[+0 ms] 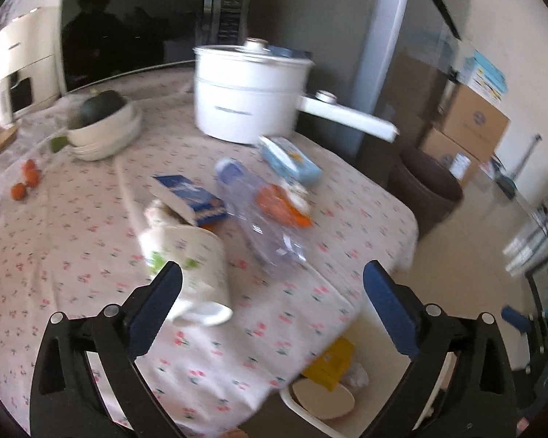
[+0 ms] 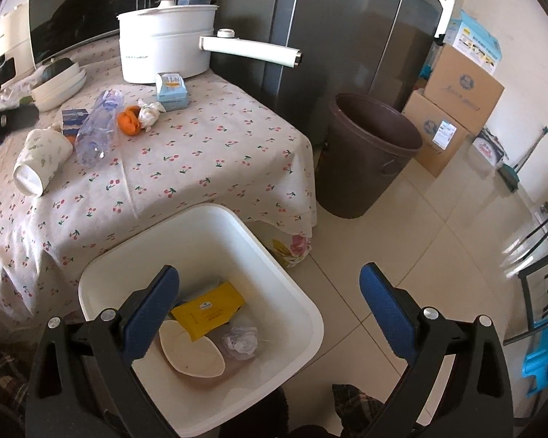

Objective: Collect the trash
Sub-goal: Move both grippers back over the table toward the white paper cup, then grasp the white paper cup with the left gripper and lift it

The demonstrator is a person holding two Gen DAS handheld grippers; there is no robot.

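Trash on the table: a crushed clear plastic bottle (image 2: 98, 127) lies on my cherry-print tablecloth (image 2: 186, 153), with an orange peel (image 2: 129, 119) and a crumpled tissue (image 2: 149, 111) just beside it, and a small blue carton (image 1: 190, 199) touching the bottle's other side.
Paper cup: a floral paper cup (image 2: 42, 160) lies tipped on its side near the bottle, its mouth toward the table edge.
White bin: the white plastic bin (image 2: 296, 292) stands on the floor against the table's near edge; inside it are a yellow packet (image 2: 210, 308), a cream disc-shaped piece (image 2: 191, 352) and a wad of clear wrap (image 2: 239, 341).
My left gripper (image 1: 272, 292): jaws spread wide and holding nothing, over the table edge, the cup just beyond the left finger.
My right gripper (image 2: 268, 292): jaws spread wide and holding nothing, above the bin.
Further out: a light blue box (image 2: 171, 89) and a white electric pot (image 2: 164, 42) sit at the back of the table; a brown waste bin (image 2: 365, 157) stands on the tiles, well apart from the white one.
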